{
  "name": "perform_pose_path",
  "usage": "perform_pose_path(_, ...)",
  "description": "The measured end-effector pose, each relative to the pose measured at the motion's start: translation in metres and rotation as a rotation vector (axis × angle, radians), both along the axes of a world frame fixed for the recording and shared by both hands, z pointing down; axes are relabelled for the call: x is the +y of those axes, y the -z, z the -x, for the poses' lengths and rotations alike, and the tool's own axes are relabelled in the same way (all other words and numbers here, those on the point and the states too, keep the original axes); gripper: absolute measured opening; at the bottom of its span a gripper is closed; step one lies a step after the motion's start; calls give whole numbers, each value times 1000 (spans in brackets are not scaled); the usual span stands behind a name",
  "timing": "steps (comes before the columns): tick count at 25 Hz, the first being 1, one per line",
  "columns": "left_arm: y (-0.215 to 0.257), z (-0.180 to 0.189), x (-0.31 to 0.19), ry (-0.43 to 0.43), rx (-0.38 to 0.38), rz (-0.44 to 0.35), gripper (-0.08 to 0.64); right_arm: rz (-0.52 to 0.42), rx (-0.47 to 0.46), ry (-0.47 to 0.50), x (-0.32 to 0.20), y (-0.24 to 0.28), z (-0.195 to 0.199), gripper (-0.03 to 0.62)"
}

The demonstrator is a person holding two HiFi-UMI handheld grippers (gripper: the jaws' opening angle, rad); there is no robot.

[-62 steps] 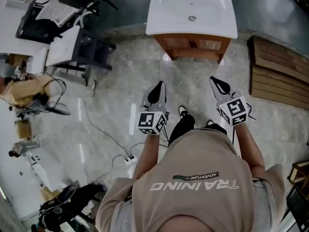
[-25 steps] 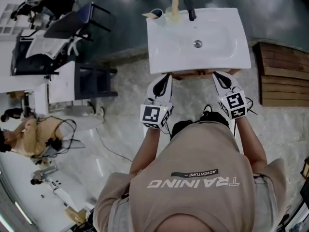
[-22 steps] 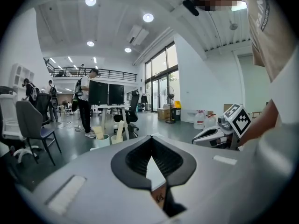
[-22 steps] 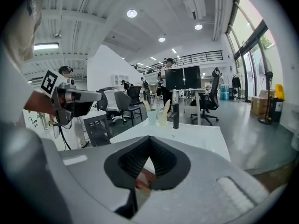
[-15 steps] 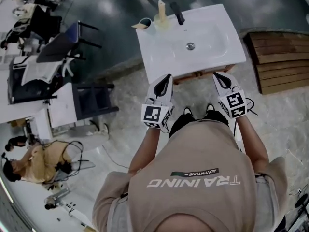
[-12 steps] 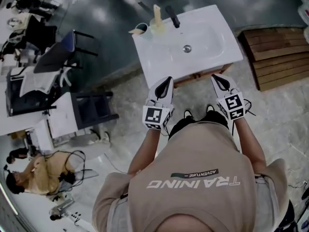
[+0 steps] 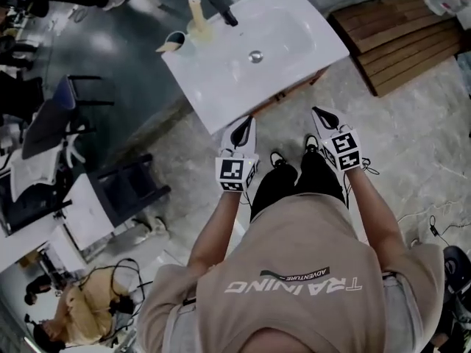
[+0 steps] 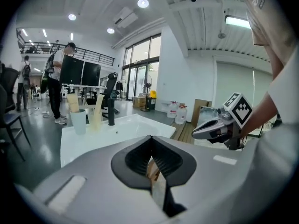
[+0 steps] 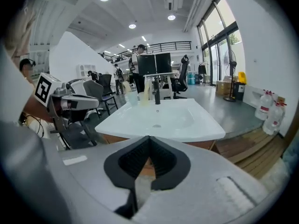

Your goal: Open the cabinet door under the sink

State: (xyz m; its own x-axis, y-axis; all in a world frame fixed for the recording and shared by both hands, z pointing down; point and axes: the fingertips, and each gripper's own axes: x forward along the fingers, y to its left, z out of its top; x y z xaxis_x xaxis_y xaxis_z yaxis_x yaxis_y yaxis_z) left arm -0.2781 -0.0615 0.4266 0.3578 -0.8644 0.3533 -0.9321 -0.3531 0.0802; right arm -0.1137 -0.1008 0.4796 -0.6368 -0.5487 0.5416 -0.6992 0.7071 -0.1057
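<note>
I've got both pairs of jaws pressed together with nothing in them, left gripper (image 7: 241,129) and right gripper (image 7: 321,116) hanging side by side near the front edge of the white sink (image 7: 221,68). The wooden cabinet (image 9: 205,145) sits right under that basin, with only its top strip showing and its door untouched.

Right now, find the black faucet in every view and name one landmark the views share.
Head view: black faucet at top centre, on the far edge of the white sink.
Left gripper view: left of centre, behind the basin.
Right gripper view: centre, at the basin's far edge.
Shared landmark: the white sink.
</note>
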Motion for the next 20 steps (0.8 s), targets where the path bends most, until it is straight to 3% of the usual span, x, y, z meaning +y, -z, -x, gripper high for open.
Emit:
perform_pose_path(3,-23,-5,5,-5,33,48,17,16,48,17,1,-31,4,2)
perform_pose_path(6,-43,-7,13,9,41,92,17,71,36,3,-2,-67,9,2)
perform_pose_path(13,-90,-26,4,4,27,139,17,262,-51,-163,-24,-173,4,2)
perform_pose_path(17,-113,-45,-5,-3,27,145,17,286,-22,-59,-24,-219,23,3)
perform_pose_path(20,-136,-58,-6,5,41,171,17,315,-48,-56,-34,-246,34,3)
